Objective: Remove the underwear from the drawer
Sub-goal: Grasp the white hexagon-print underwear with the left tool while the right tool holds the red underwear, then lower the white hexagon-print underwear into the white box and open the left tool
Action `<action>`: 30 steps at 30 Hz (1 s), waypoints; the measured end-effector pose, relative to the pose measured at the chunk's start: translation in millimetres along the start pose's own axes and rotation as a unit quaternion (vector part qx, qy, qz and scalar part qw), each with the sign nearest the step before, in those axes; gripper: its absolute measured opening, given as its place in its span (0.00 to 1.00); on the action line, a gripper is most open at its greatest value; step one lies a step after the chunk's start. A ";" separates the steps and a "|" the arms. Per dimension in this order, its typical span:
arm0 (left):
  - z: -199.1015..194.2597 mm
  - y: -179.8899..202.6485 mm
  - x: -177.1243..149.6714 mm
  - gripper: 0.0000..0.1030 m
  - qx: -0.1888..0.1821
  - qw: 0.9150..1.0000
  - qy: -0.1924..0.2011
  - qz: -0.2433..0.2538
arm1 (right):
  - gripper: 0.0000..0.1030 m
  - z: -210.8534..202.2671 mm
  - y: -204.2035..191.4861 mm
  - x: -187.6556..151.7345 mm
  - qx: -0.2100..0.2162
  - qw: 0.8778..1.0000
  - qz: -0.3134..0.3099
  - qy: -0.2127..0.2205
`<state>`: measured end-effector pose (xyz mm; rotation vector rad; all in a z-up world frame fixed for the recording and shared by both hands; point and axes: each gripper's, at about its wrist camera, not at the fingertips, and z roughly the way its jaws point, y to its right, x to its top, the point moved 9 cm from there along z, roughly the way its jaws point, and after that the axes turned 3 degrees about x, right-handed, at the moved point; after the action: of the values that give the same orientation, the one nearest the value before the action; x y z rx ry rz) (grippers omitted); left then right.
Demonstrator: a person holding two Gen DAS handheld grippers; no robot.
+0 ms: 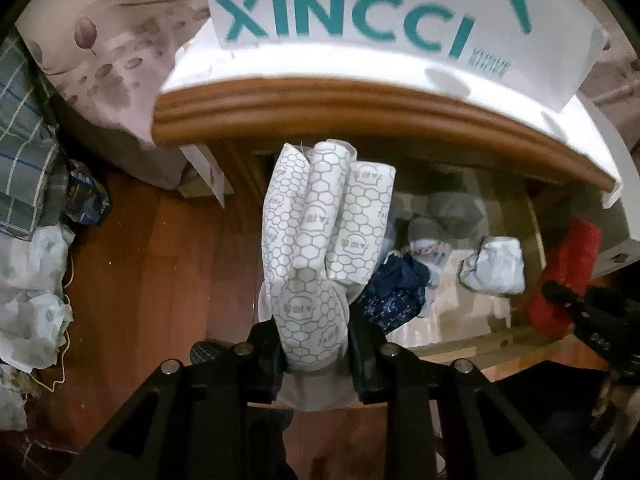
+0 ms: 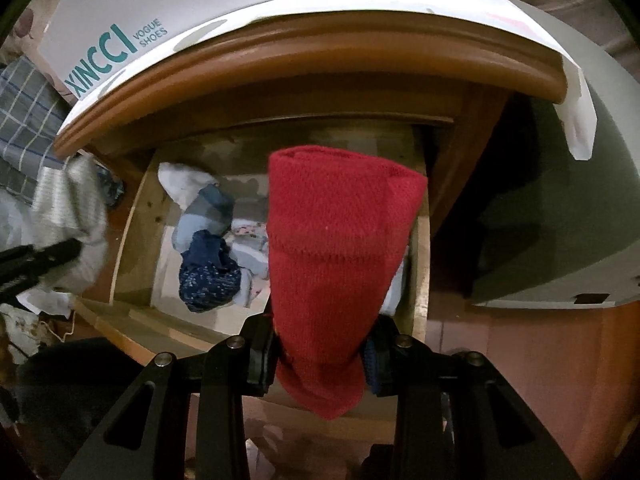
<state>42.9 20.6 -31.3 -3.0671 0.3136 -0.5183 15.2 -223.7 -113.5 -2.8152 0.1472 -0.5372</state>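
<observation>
My left gripper (image 1: 316, 356) is shut on a white rolled garment with a grey honeycomb print (image 1: 320, 240), held in the air left of the open wooden drawer (image 1: 460, 346). My right gripper (image 2: 322, 360) is shut on a red knitted garment (image 2: 336, 248), held over the right side of the drawer (image 2: 132, 236). In the left wrist view the red garment (image 1: 560, 276) and the right gripper's black frame show at the right edge. Inside the drawer lie a dark blue speckled piece (image 2: 208, 276), a grey-blue roll (image 2: 204, 212) and a white bundle (image 2: 180, 180).
The drawer belongs to a wooden nightstand whose moulded top edge (image 1: 360, 108) carries a white XINCCI shoe box (image 1: 360, 12). Plaid cloth (image 1: 24, 152) and white printed bags (image 1: 32, 292) are heaped on the wooden floor at left. A grey-white panel (image 2: 560, 220) stands right of the nightstand.
</observation>
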 end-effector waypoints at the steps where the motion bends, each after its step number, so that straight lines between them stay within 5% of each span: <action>1: -8.3 -1.1 2.2 0.25 -0.002 1.000 0.008 -0.001 | 0.30 0.6 1.0 -0.3 -0.005 1.000 0.000 -0.001; 12: -119.9 -16.9 46.9 0.25 -0.016 0.995 0.102 0.014 | 0.31 4.7 3.1 -0.7 -0.018 1.000 -0.003 -0.005; 21: -224.3 -26.1 142.3 0.25 -0.011 0.980 0.199 0.022 | 0.31 3.4 3.7 -0.3 -0.020 1.000 -0.003 -0.002; 30: -218.1 -28.1 248.7 0.25 0.023 0.976 0.215 0.029 | 0.31 5.0 1.8 0.5 -0.014 1.000 -0.002 0.000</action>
<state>207.2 2.5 256.6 -2.8615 0.3859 -1.1687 17.5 -224.3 -118.3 -2.8425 0.1513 -0.5398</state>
